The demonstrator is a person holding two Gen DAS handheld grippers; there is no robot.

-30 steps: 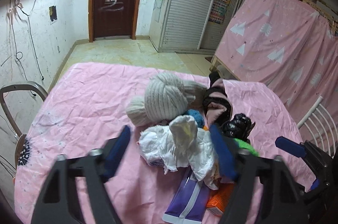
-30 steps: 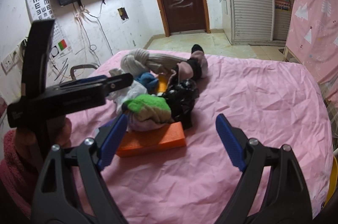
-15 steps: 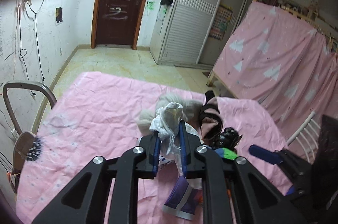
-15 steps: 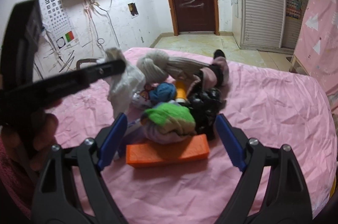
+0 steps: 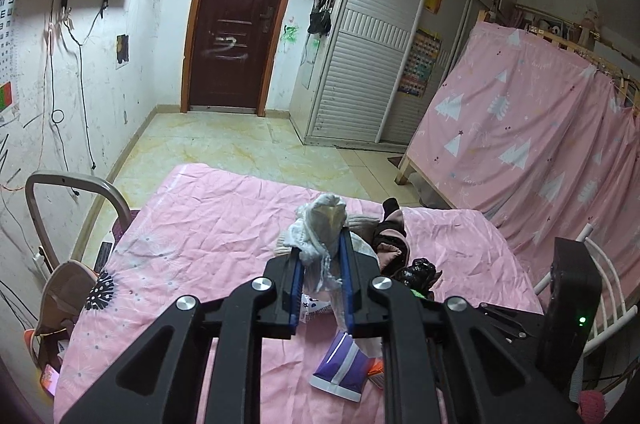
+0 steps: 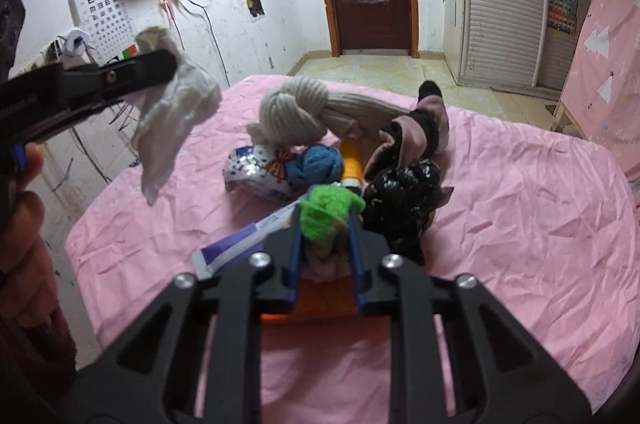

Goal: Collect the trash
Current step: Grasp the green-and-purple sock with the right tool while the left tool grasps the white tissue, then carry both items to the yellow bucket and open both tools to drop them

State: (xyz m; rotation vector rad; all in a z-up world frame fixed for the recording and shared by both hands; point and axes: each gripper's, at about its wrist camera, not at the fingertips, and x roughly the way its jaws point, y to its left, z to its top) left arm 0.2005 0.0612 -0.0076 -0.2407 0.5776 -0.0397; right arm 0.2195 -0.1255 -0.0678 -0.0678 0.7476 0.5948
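My left gripper (image 5: pixel 321 248) is shut on a crumpled white tissue wad (image 5: pixel 322 224) and holds it above the pile. In the right wrist view that wad (image 6: pixel 176 120) hangs at the upper left, clear of the pink tablecloth (image 6: pixel 520 224). The jaws of my right gripper (image 6: pixel 325 224) are closing, and their blue pads press on a green and pink cloth bundle (image 6: pixel 328 210) at the near side of the pile. An orange box (image 6: pixel 320 304) lies under that bundle, mostly hidden. Beside it are a purple and white tube (image 6: pixel 248 240) and a crumpled black bag (image 6: pixel 404 200).
Further back in the pile are a beige knit hat (image 6: pixel 296 112), blue yarn (image 6: pixel 320 164), a dotted foil wrapper (image 6: pixel 256 172) and a pink and black cloth (image 6: pixel 416 128). A metal chair (image 5: pixel 52 184) stands at the table's left edge, a white rack (image 5: pixel 592 272) at its right.
The left gripper closed on the white wad and raised it off the pile. The right gripper went from wide open to closed on the green bundle.
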